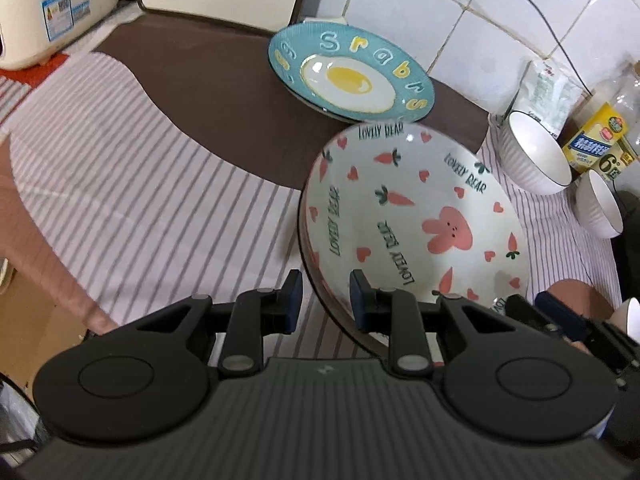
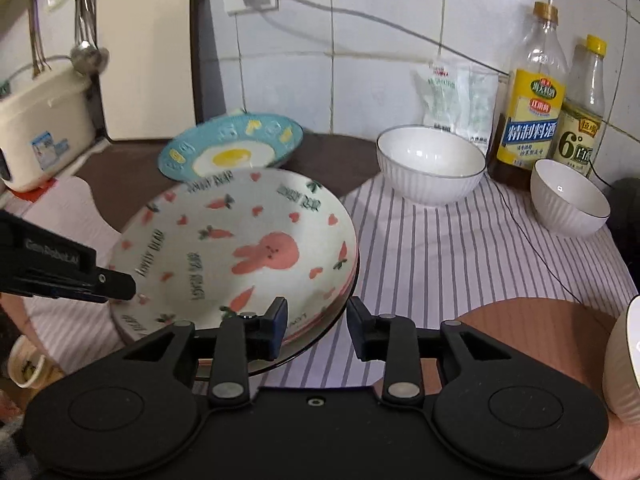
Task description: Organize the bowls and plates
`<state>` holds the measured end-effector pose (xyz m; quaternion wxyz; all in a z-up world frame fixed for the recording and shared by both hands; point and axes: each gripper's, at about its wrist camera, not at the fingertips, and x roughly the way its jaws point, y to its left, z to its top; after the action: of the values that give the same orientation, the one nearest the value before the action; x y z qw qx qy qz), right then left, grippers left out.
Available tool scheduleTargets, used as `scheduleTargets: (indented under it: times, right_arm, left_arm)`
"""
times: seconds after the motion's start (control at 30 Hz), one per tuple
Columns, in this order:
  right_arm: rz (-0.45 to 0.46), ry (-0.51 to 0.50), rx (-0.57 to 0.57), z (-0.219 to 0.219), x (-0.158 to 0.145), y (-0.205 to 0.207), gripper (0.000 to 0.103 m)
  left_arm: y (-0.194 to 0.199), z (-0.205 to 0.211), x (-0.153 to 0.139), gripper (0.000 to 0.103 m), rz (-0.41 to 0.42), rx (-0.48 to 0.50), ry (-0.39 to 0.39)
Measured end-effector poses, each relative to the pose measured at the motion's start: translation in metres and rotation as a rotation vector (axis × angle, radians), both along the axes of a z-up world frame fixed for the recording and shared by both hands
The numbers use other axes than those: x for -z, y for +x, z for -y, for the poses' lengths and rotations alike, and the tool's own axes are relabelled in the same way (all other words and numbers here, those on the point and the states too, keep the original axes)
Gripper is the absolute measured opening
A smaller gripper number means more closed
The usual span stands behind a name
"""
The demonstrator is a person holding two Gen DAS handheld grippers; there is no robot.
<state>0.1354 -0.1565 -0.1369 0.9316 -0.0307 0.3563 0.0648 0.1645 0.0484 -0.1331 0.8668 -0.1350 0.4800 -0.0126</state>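
Left claw (image 1: 326, 296) pinches the rabbit plate's (image 1: 416, 216) near rim; right claw (image 2: 318, 326) spread, rim between. Lower it level onto the desk (image 2: 440, 240).

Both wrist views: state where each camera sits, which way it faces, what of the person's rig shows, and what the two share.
Left wrist: sits on the left gripper, looking down at the rabbit plate; its jaws straddle the plate's near rim, and part of the right gripper shows at the right edge.
Right wrist: sits on the right gripper, facing the tiled wall; its jaws stand apart around the plate's rim, and the left gripper enters from the left.
Shared: rabbit plate, egg plate, two white bowls.
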Motion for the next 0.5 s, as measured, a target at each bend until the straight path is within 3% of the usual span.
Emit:
scheduleTargets:
  times: [0.23,0.5]
  right_arm:
    - [0.058,0.145,-0.065,0.015,-0.057,-0.012,0.038]
    - [0.125,0.21,-0.141,0.008,-0.105,-0.013,0.039]
  left_arm:
    - [-0.02,-0.011,-0.058,0.025,0.124,0.043,0.01]
    - [-0.025,-0.036,-0.117,0.026,0.252,0.031,0.009]
